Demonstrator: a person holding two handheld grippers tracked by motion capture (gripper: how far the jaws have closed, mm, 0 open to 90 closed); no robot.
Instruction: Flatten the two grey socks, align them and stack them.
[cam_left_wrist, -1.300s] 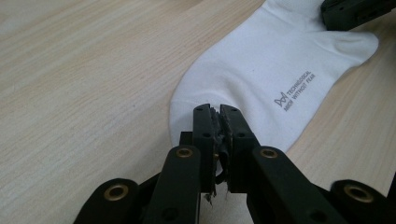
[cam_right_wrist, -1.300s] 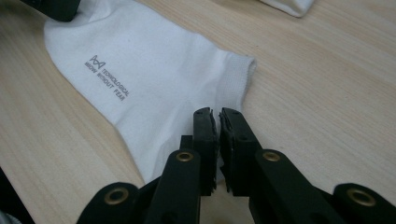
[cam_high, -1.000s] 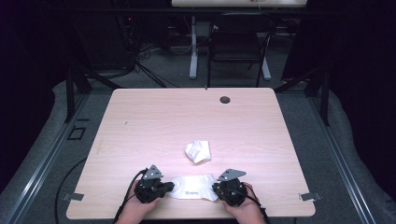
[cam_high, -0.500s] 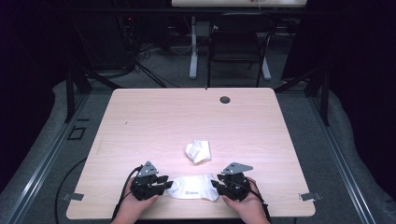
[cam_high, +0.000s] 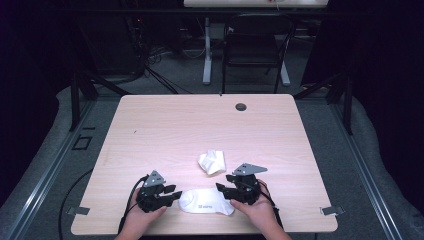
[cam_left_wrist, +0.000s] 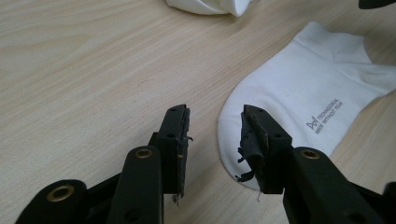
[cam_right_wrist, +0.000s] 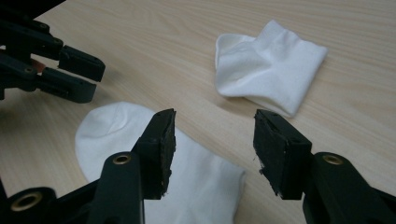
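At the near edge of the desk (cam_high: 150, 125) a flat white sock (cam_high: 206, 201) lies on the wood between the two tools, its toe toward the left tool and its cuff toward the right one. The sock bears small grey lettering on its side.

The left tool (cam_high: 172, 195) sits low at the toe end. Its jaws have just been opening and now stand apart, released; in the left gripper view the toe of the sock (cam_left_wrist: 299, 98) lies under and just beyond the right-hand jaw, with bare wood showing in the gap, and nothing is pinched.

The right tool (cam_high: 223, 190) hovers at the cuff end, held in the person's right hand (cam_high: 257, 212). Its jaws have also just been opening and stand wide, released. In the right gripper view the sock (cam_right_wrist: 154, 158) lies below the left-hand jaw and reaches under the gap, free of both pads.

Just beyond the flat sock, near the right tool, a second sock (cam_high: 212, 162) lies folded into a loose bundle on the desk, apart from both tools.

Farther off, near the desk's far edge, is a dark round grommet (cam_high: 241, 106). Behind the desk stands a black chair (cam_high: 255, 50) on the grey floor.
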